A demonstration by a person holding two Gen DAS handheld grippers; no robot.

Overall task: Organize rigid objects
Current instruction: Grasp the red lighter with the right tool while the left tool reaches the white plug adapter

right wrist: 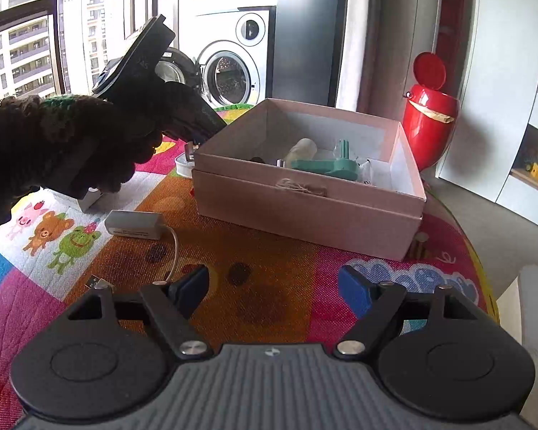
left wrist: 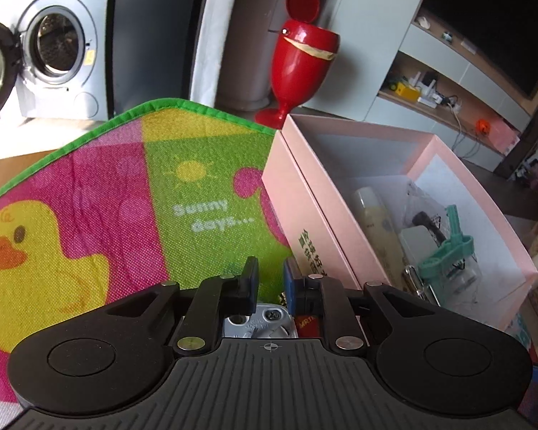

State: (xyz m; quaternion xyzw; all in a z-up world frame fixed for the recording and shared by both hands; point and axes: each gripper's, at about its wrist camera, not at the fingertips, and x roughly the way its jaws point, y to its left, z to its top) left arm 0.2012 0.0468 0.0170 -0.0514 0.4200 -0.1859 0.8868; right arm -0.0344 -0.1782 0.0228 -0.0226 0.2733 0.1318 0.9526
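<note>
Largest is the worktop, covered by a bright cartoon play mat [right wrist: 269, 251], which lies under both tools. Ahead of the right tool [right wrist: 274, 288] and just to the right of the left tool [left wrist: 272, 279] stands an open pink box [right wrist: 305, 208]; it already holds a pale bottle [left wrist: 371, 211], a teal plastic part [left wrist: 448, 251] and smaller items too jumbled to name.

To the left of the right tool lies a grey adapter block [right wrist: 134, 224] with a thin cable ending in a plug [right wrist: 95, 281], close to the left finger. Smaller still, a white-and-metal object, seemingly a wall plug [left wrist: 262, 322], sits beneath the left tool's fingers.

The left tool is drawn narrow, gripped by a gloved hand [right wrist: 71, 143] beside the box's near-left corner; whether its pads pinch anything cannot be told. The right tool stands wide and empty.

The adapter looks light, stiff and smooth-sided; a grip across its short flat faces should hold better than the limp cable, which would let the block swing.
</note>
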